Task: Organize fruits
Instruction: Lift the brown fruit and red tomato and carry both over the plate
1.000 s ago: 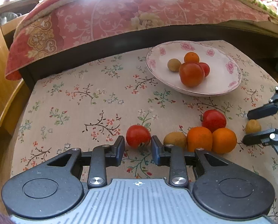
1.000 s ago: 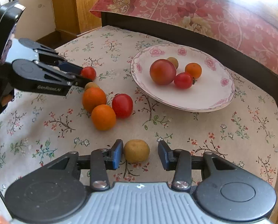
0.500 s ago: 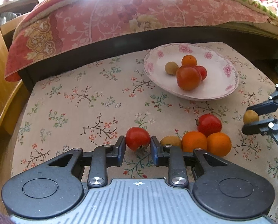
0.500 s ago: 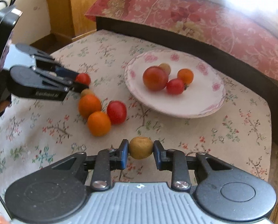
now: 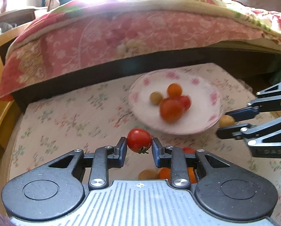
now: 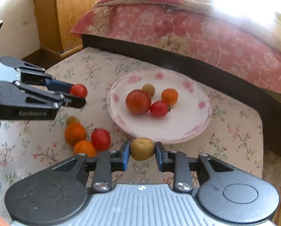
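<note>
My left gripper point(image 5: 139, 146) is shut on a small red tomato point(image 5: 139, 139), held above the floral tablecloth. My right gripper point(image 6: 142, 151) is shut on a small tan round fruit point(image 6: 142, 148), also lifted off the table. Each gripper shows in the other's view: the left gripper point(image 6: 78, 94) with its tomato at the left, the right gripper point(image 5: 225, 124) with the tan fruit at the right. A white plate point(image 6: 189, 130) with pink flowers holds a large tomato point(image 6: 138, 102), a small tomato, an orange fruit and a tan fruit.
On the cloth left of the plate lie two orange fruits point(image 6: 75, 133), a red tomato point(image 6: 100, 139) and a tan fruit point(image 6: 72, 120). A bed with a pink floral quilt point(image 6: 197, 32) borders the table's far side. A wooden cabinet point(image 6: 68, 15) stands at the back left.
Both grippers closed on their fruits, the left on the red tomato and the right on the tan fruit, then lifted them off the cloth toward the plate.
</note>
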Demonstrator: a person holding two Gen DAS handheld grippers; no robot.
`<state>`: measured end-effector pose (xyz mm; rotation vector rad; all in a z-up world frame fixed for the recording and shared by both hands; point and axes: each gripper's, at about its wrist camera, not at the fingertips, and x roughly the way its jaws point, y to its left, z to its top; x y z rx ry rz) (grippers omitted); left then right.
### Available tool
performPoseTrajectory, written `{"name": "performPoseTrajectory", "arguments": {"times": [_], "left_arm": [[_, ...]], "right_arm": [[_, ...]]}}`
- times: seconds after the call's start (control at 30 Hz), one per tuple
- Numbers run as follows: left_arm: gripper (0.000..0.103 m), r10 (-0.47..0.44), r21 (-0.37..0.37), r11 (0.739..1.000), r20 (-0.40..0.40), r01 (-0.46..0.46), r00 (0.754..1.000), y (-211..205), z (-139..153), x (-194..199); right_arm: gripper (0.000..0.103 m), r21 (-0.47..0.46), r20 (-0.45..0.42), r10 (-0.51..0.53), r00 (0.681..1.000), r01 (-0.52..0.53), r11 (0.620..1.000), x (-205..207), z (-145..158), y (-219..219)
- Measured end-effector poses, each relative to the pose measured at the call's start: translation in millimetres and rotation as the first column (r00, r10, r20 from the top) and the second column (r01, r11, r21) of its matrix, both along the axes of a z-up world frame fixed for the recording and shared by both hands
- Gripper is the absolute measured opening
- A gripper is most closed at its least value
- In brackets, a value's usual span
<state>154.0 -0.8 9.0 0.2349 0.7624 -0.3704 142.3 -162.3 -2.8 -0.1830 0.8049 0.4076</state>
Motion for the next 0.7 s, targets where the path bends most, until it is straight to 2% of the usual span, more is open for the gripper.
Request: {"name": "performPoseTrajectory", "arguments": {"times": [0.3,0.7], "left_arm": [[0.036,-0.023,-0.016,1.0,0.003,0.023,1.0,-25,1,13],[0.036,-0.029,-0.005,1.0,-0.029,0.029,0.999,-33,-12,25]], "right_arm": [[0.032,0.012,0.014,-0.047,0.999,0.047,0.999,16,4,-8],[0.032,0.016,0.015,-0.071,0.997,0.071,0.997,36,-3,-9]]}}
